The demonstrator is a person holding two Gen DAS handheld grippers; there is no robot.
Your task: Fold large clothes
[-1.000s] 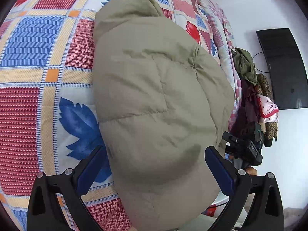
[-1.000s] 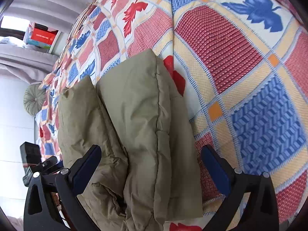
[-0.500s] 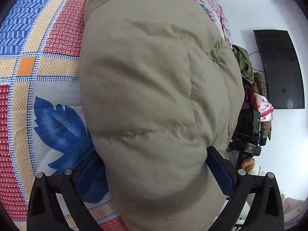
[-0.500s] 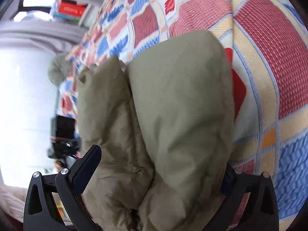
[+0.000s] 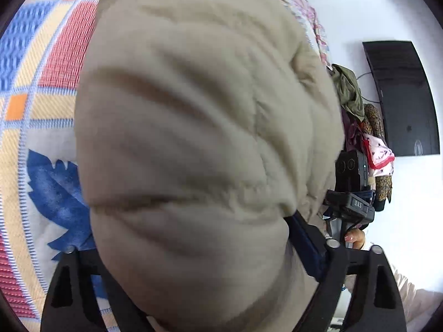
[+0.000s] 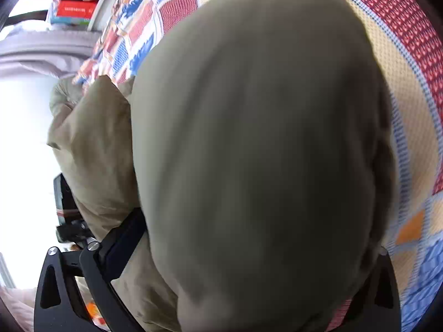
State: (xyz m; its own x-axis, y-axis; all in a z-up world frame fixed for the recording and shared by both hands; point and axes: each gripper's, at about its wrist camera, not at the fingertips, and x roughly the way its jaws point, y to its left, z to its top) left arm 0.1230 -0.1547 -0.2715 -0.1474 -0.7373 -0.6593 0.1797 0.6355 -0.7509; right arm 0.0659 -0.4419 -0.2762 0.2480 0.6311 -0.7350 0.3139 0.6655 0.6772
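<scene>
Right now the puffy tan jacket (image 5: 199, 144) lies on the bed, on top of the patchwork bedspread (image 5: 36, 105), and it is bunched into a fat bundle. Both grippers have pushed up to its near end, one on each side. The left gripper (image 5: 191, 238) has the bundle filling the gap between its jaws. Its jaws have just been closing, and the blue pad on the right side presses into the cloth and makes creases, so it is squeezing the jacket. The right gripper (image 6: 249, 249) also has the jacket (image 6: 254, 149) stuffed between its jaws, which have just been closing too, and the cloth bulges over both of them. The bundle's long side runs away from both grippers, up the bed. Neither hand looks nearer. I think a lift or a fold away from the person comes next.
</scene>
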